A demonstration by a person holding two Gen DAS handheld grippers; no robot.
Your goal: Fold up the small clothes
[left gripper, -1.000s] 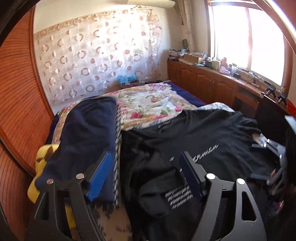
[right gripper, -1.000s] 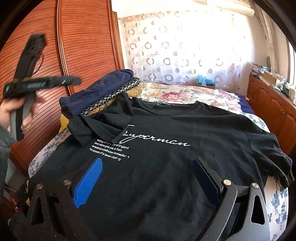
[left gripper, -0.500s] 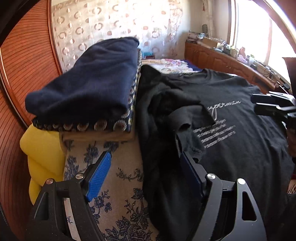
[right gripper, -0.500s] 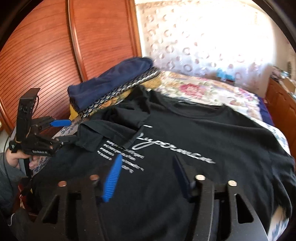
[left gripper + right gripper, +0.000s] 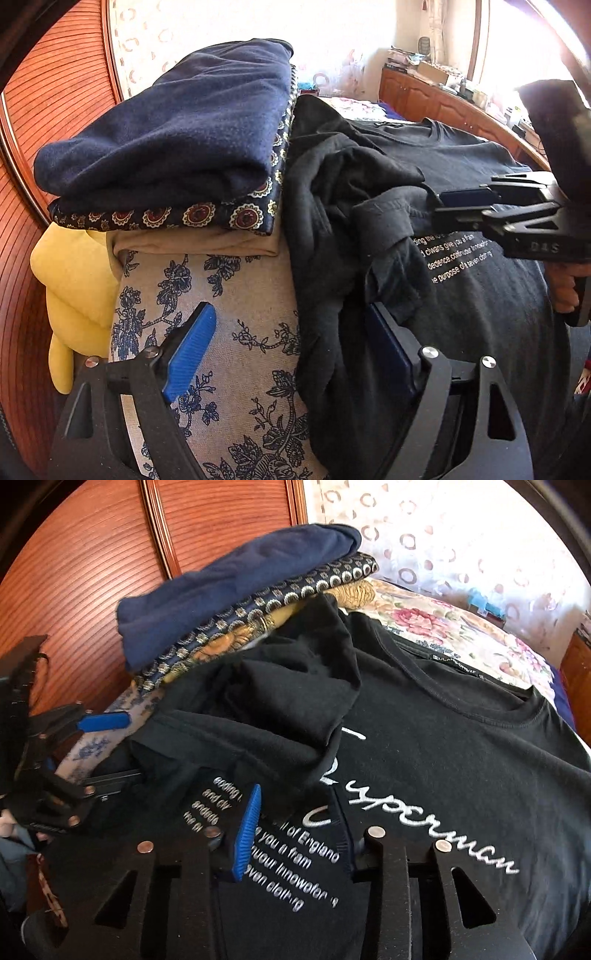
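Both grippers are down at the near side of the bed, working on a black T-shirt (image 5: 461,760) with white lettering that lies spread front-up across the floral bedspread (image 5: 236,295). On the person's left, the left gripper (image 5: 291,347) has its jaws wide and opening, one blue pad (image 5: 190,345) over bare bedspread and the other tucked at the edge of the shirt's crumpled sleeve (image 5: 351,206), not pinching it. On the right, the right gripper (image 5: 299,830) is narrowing its jaws around a raised fold of the shirt's front just below the lettering; cloth sits between them, though I cannot tell if the pads already press it. Just beside the sleeve, a stack of folded clothes (image 5: 177,140) sits against the wooden wardrobe doors (image 5: 92,565), a navy piece on top, a patterned one beneath.
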